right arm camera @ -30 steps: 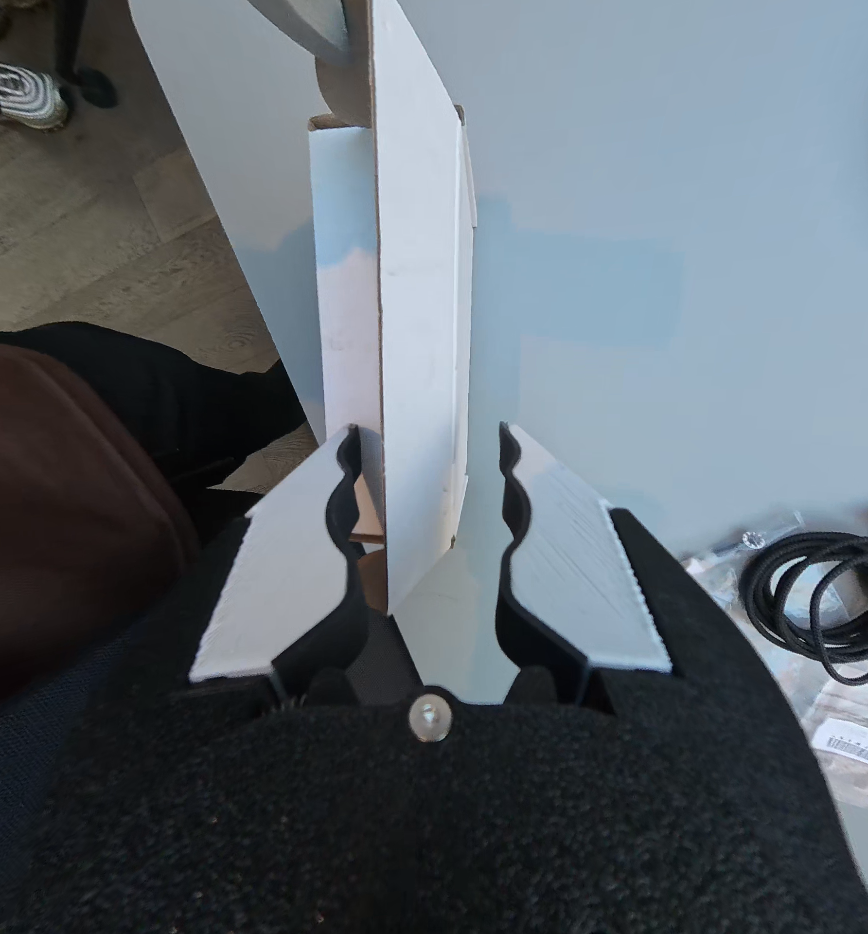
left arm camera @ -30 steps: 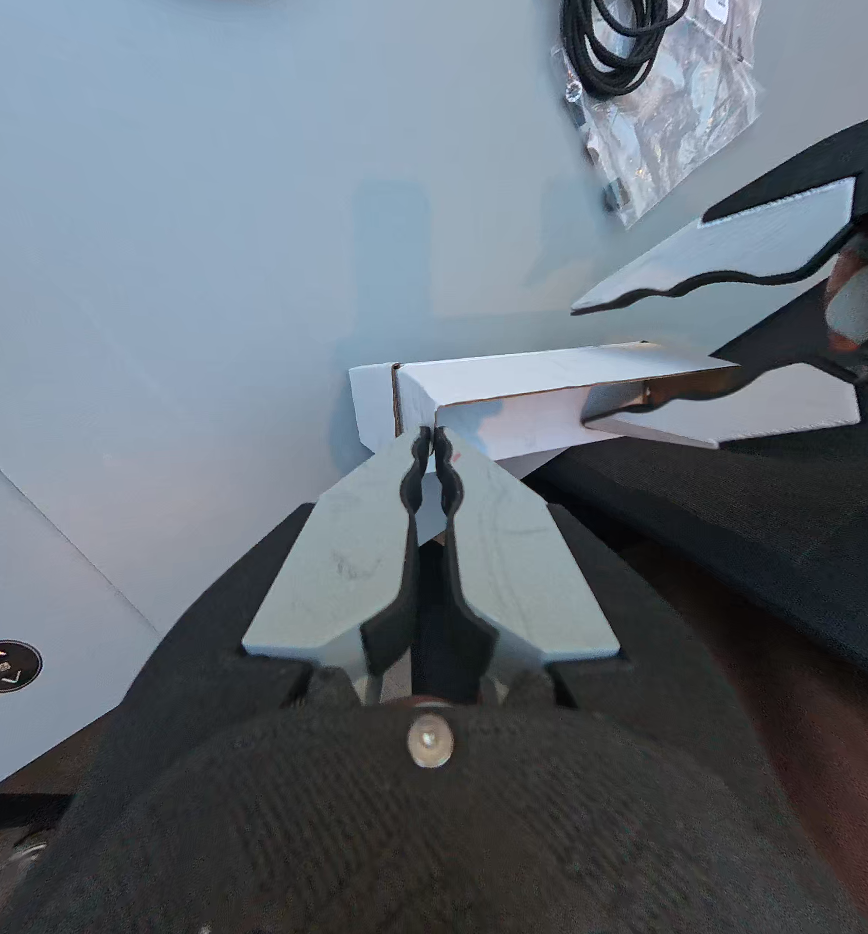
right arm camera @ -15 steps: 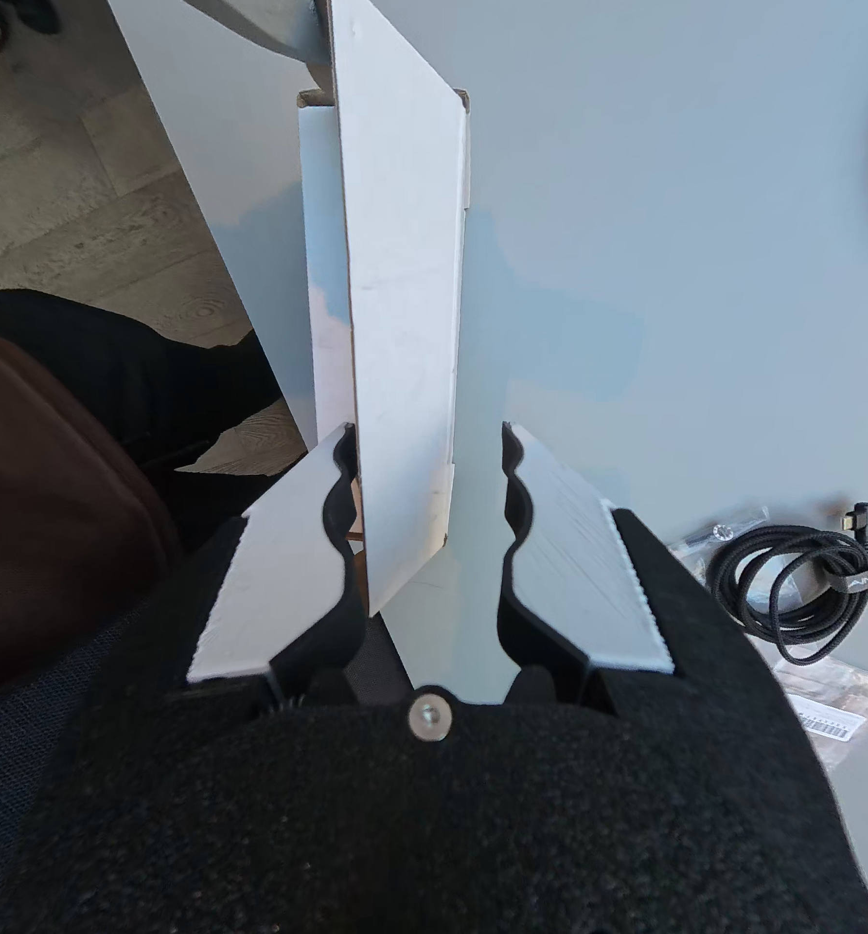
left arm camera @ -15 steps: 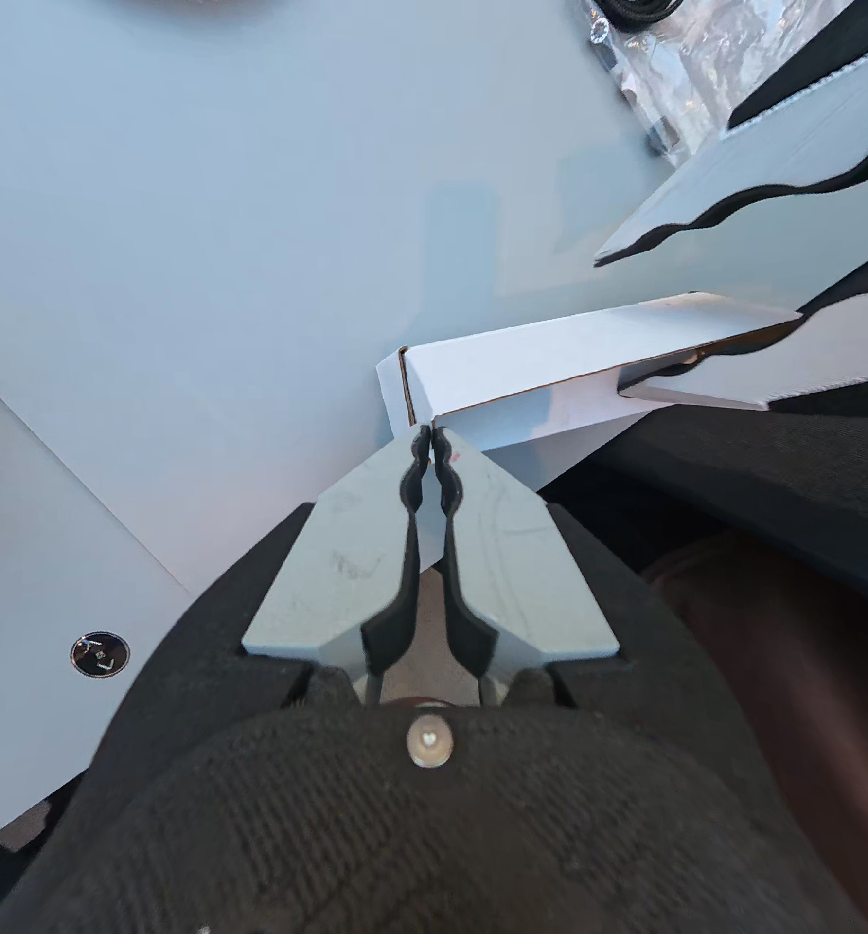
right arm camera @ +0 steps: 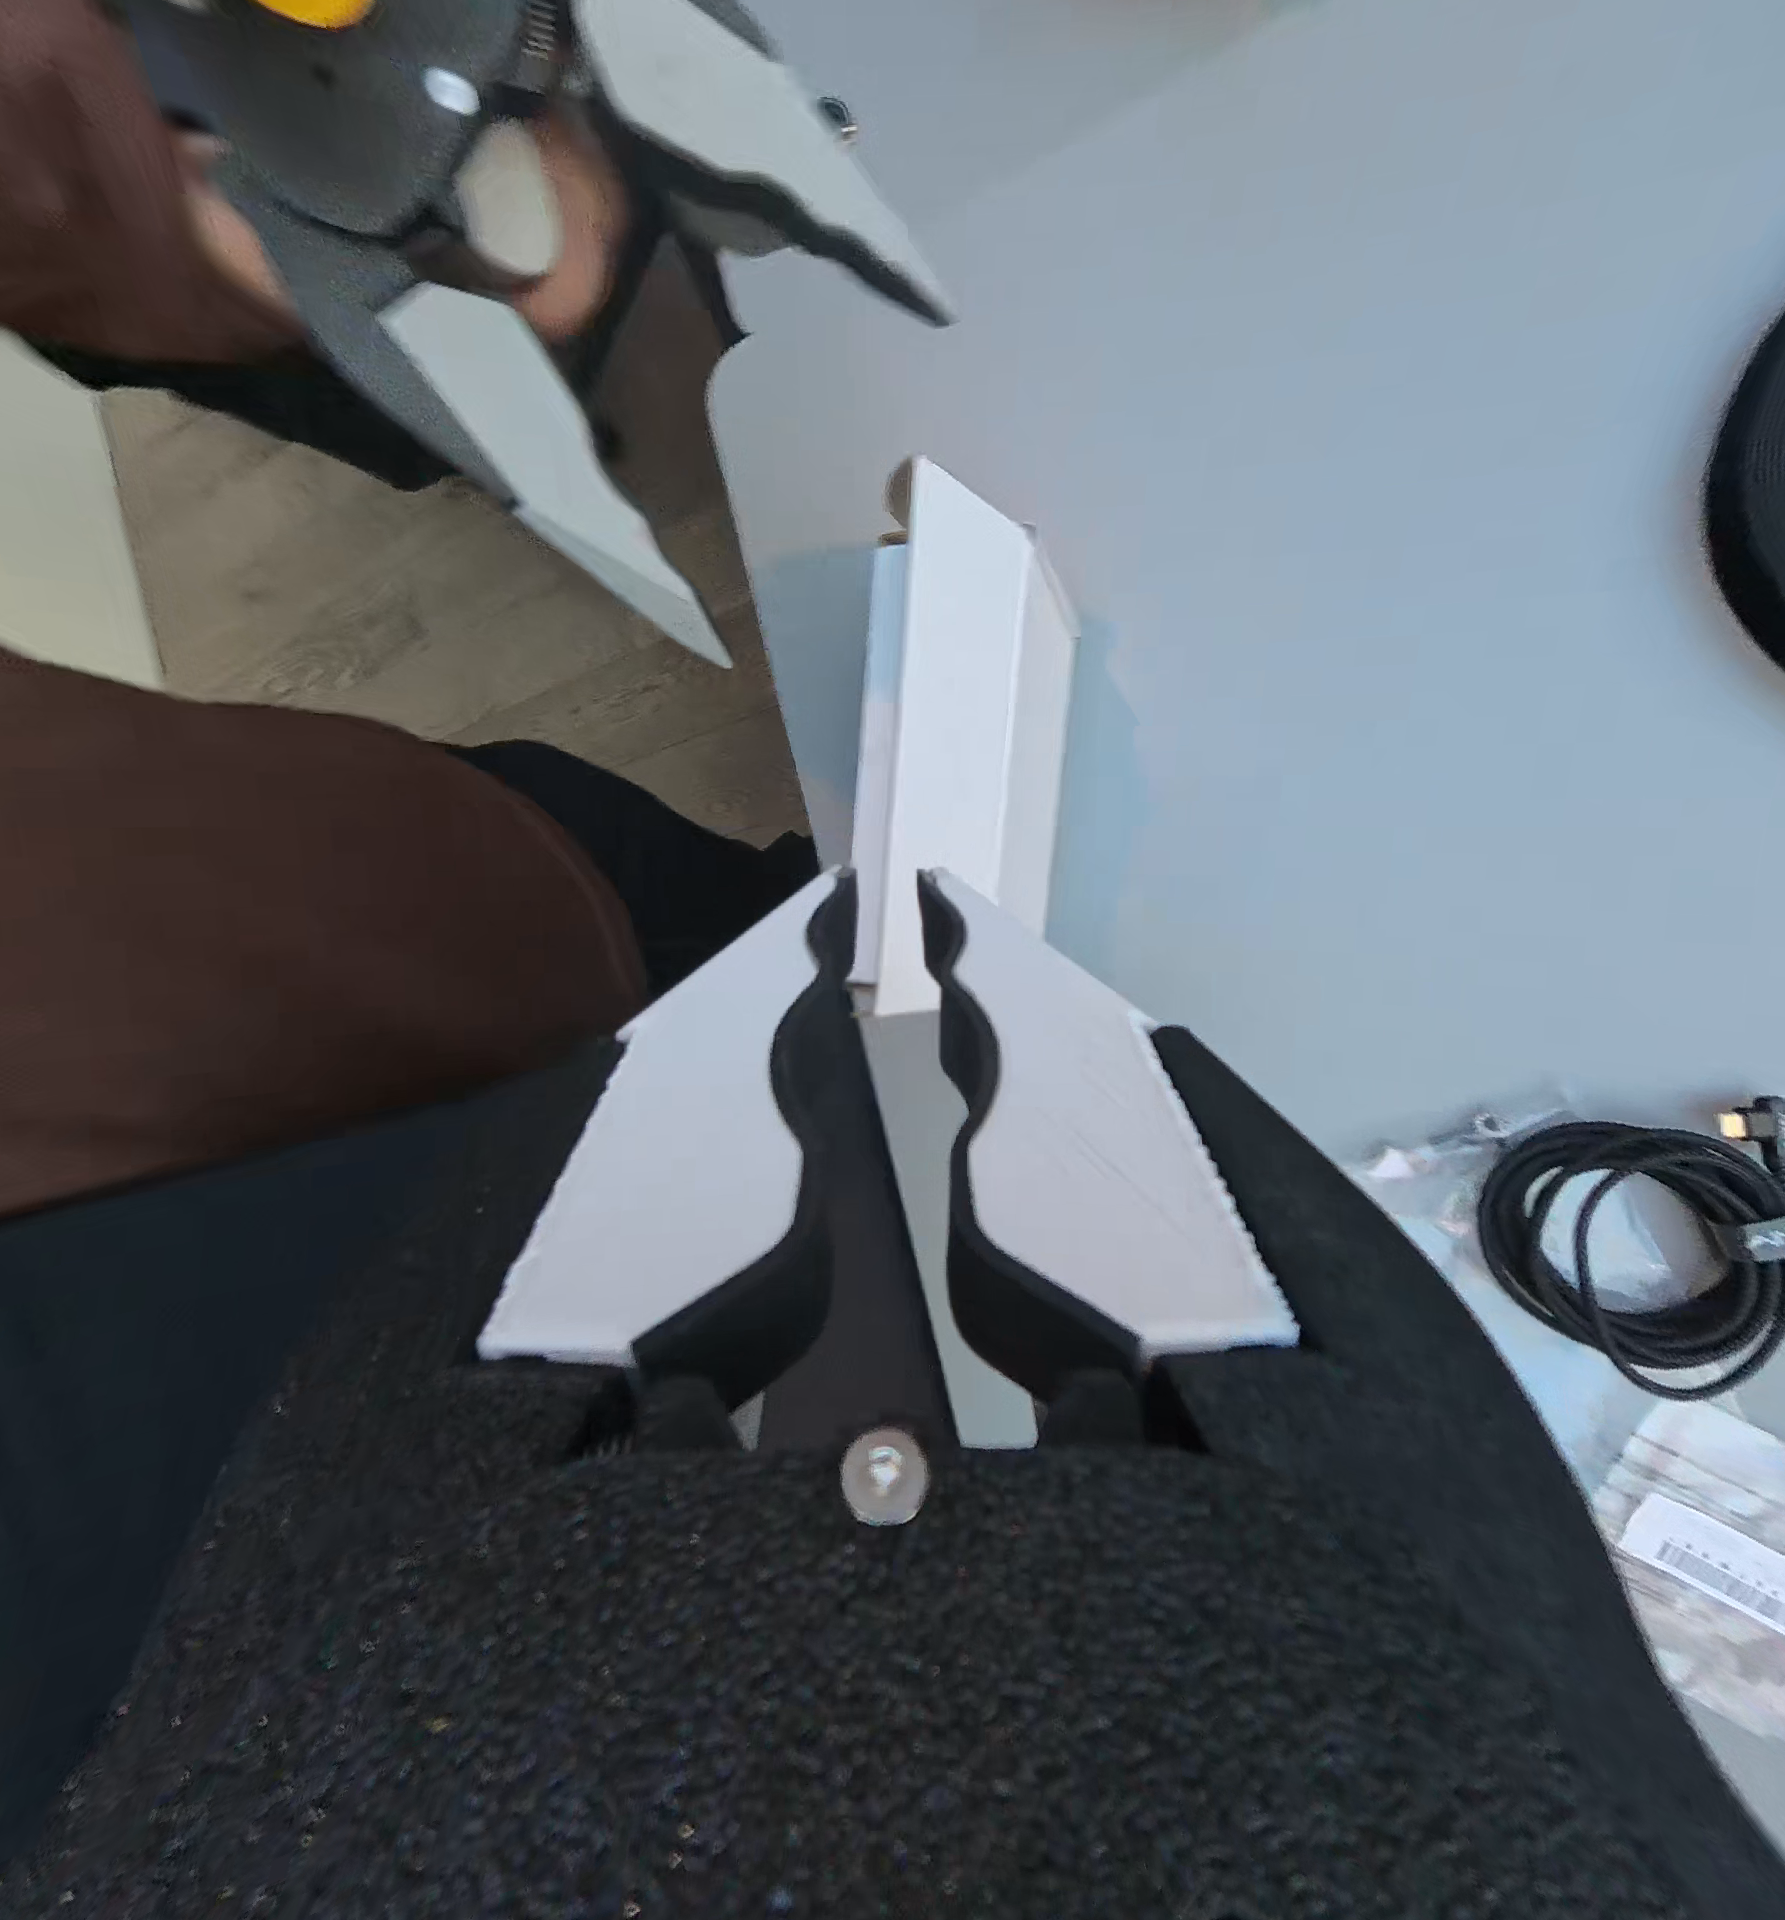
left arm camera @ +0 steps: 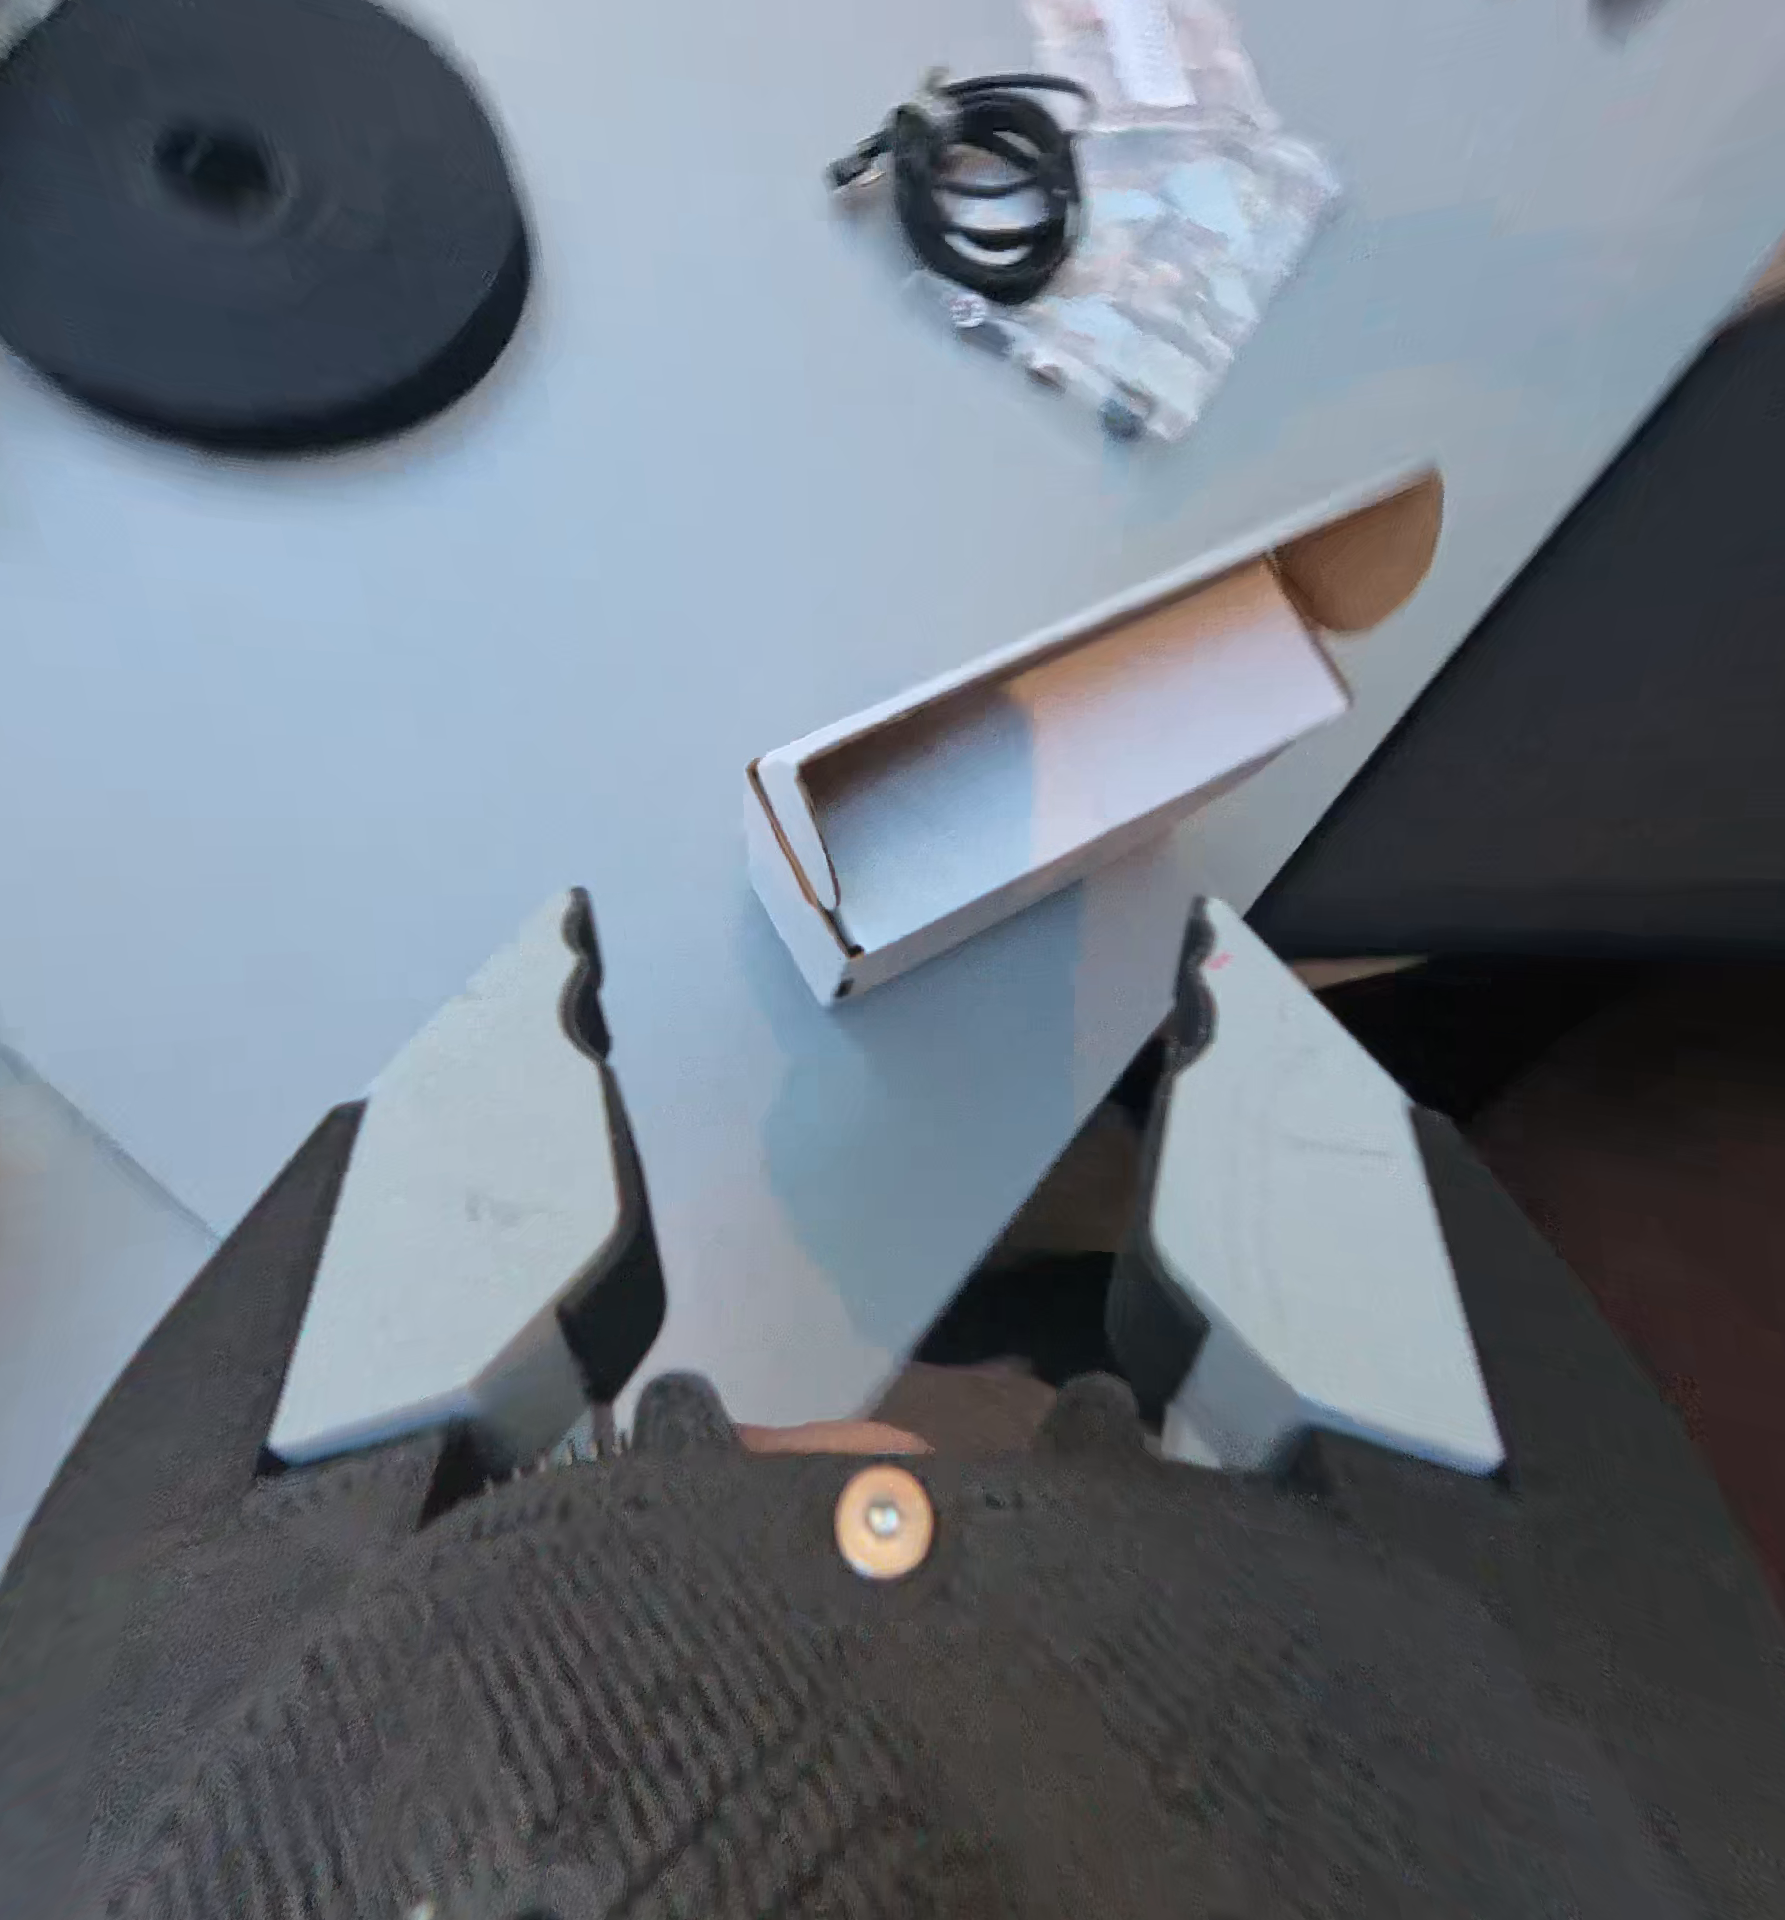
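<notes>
A long white cardboard box [left arm camera: 1054, 769] with a brown inside lies near the edge of the grey table [left arm camera: 452, 675], its open side showing in the left wrist view. My left gripper [left arm camera: 888, 909] is open and empty, drawn back just short of the box's near end. In the right wrist view my right gripper [right arm camera: 883, 883] has its jaws almost shut, with a wall of the box [right arm camera: 971, 675] between them at its near end. The left gripper [right arm camera: 836, 488] hangs open above the far end. The right gripper does not show in the left wrist view.
A black roll [left arm camera: 213, 208] lies at the far left of the table. A coiled black cable [left arm camera: 992, 187] lies on a clear plastic bag [left arm camera: 1200, 260]. Both also show in the right wrist view, the cable [right arm camera: 1646, 1257] near my right gripper. A brown sleeve [right arm camera: 244, 935] and wooden floor [right arm camera: 348, 603] lie beyond the table edge.
My left gripper has let go of the box's end, opened wide and drawn back and up. My right gripper has closed from half open onto the box wall.
</notes>
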Motion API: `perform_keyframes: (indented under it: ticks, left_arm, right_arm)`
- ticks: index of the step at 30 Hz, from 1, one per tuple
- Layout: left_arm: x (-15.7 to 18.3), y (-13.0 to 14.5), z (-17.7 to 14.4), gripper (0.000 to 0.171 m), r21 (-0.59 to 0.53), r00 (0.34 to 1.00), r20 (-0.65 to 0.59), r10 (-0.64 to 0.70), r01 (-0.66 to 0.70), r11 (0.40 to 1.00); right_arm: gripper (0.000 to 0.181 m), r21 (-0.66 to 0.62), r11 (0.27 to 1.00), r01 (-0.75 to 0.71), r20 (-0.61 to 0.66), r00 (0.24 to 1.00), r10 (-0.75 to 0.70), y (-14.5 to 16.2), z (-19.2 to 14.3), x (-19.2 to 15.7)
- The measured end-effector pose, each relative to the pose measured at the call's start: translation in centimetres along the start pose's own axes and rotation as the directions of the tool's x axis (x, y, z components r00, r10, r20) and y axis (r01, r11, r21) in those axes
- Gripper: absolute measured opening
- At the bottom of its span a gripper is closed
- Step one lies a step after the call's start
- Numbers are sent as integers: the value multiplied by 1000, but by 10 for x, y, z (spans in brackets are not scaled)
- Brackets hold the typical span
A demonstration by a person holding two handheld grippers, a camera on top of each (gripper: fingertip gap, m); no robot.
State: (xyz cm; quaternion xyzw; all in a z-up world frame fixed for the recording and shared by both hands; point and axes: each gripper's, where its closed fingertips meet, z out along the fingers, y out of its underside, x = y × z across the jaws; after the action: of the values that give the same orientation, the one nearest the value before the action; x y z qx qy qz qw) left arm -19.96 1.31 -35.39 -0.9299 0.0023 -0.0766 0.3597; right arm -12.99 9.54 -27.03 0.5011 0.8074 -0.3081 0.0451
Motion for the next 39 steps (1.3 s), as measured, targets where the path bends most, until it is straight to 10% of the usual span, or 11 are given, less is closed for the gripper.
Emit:
perform_keyframes:
  ticks: [4, 13, 23, 39]
  left_arm:
    - [-9, 10, 28, 106, 118, 907, -104, 408, -396, 911]
    - [0, 16, 56, 89, 108, 639, -419, 646, -671, 734]
    - [6, 19, 66, 64, 125, 709, -402, 580, -585, 802]
    - [10, 18, 70, 63, 28, 768, -356, 533, -561, 827]
  right_arm:
    - [18, -138, 990, -5, 37, 999, 10, 20, 4, -10]
    - [45, -274, 939, -207, -18, 978, 210, 92, 43, -10]
    - [7, -139, 829, -542, 6, 836, 548, 85, 64, 4]
    - [6, -106, 735, -670, 91, 730, 678, 84, 55, 16]
